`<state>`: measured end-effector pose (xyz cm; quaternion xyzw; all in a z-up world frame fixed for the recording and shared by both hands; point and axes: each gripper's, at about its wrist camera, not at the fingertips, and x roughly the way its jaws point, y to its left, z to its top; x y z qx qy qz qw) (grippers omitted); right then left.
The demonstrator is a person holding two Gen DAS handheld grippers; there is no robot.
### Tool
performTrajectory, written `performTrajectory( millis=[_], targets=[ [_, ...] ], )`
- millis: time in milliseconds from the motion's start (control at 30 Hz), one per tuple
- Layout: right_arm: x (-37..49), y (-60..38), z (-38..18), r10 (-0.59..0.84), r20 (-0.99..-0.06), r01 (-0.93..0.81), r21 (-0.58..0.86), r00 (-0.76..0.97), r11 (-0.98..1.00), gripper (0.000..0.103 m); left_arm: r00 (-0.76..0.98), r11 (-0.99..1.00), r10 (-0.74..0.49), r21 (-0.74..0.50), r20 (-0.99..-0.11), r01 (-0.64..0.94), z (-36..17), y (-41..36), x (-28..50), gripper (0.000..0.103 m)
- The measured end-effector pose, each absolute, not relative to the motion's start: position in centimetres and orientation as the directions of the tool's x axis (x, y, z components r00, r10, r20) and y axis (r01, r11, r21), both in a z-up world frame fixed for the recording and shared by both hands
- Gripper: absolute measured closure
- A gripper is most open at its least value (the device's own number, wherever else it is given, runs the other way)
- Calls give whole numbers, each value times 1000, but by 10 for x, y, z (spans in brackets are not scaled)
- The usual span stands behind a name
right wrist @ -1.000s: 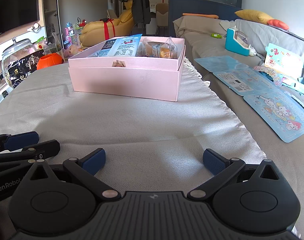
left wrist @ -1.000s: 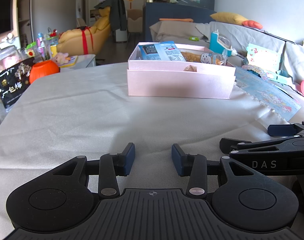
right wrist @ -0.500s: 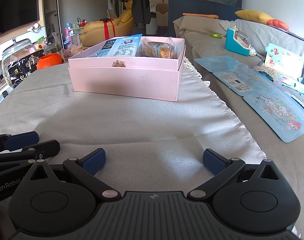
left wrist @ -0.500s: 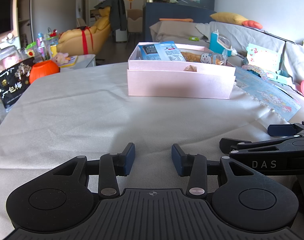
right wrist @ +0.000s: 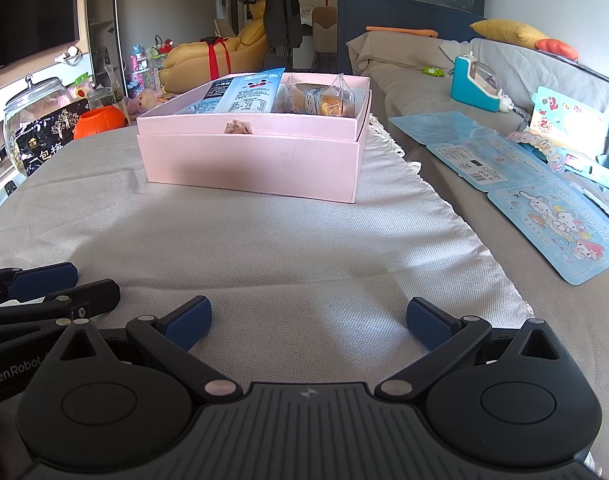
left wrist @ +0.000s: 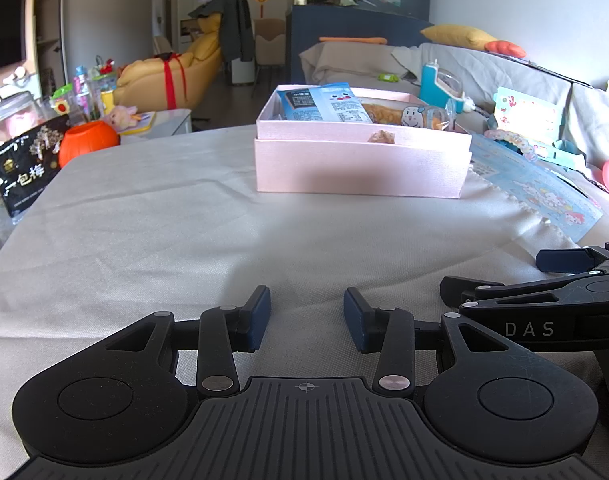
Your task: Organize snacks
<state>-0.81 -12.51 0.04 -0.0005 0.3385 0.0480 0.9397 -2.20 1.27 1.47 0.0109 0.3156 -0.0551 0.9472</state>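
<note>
While the pink box [right wrist: 251, 162] holds snack packets [right wrist: 246, 94], both the left gripper [left wrist: 307, 317] and right gripper [right wrist: 308, 326] rest well before it, fingers apart, empty.

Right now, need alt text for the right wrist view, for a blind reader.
An open pink box holding a blue packet and wrapped pastries sits on a grey cloth, well ahead of the right gripper, whose fingers are spread wide and empty. The left gripper shows at the left edge; sticker sheets lie right.
</note>
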Motion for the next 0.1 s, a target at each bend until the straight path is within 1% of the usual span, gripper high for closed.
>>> performTrajectory(
  millis=[100],
  targets=[
    [-8,-126,0,90,-636,-91,31,766,995,0,795,994,-93,-9,-599,109,15,12,-22,57]
  ],
)
